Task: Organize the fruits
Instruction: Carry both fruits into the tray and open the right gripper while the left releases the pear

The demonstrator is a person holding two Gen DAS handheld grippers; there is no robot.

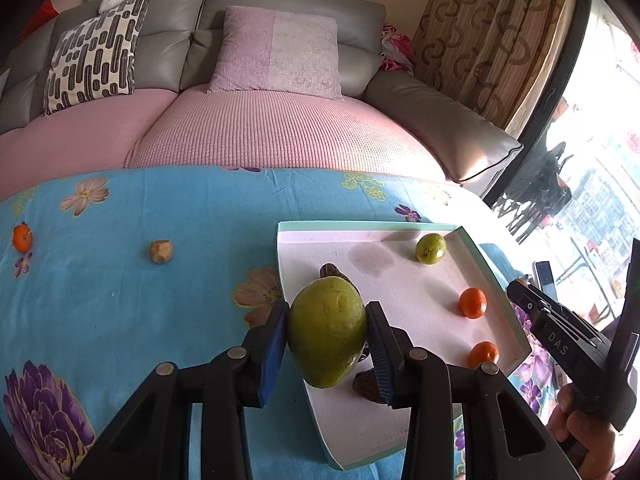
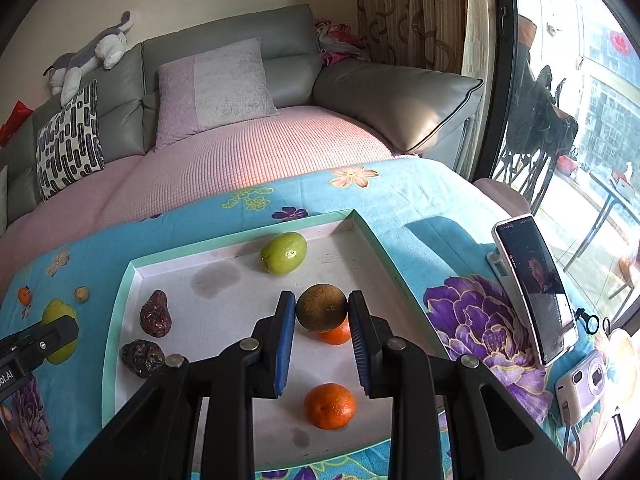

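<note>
Left gripper (image 1: pixel 327 334) is clamping the big green mango (image 1: pixel 327 332), hanging over the tray's (image 1: pixel 500 300) near-left edge. Right gripper (image 2: pixel 322 308) is pinching a brown round fruit (image 2: pixel 321 307) above an orange (image 2: pixel 335 334). Risk: a dropped fruit knocking others or rolling off the low rim.

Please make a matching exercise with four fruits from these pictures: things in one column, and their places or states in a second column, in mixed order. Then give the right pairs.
Things:
1. large green fruit
2. brown round fruit
3. small green fruit
4. small orange

Places or states:
A. on the blue cloth, outside the tray
B. between the left gripper fingers
C. in the tray, near its far wall
D. between the right gripper fingers

Pairs: 1-B, 2-D, 3-C, 4-A
</note>
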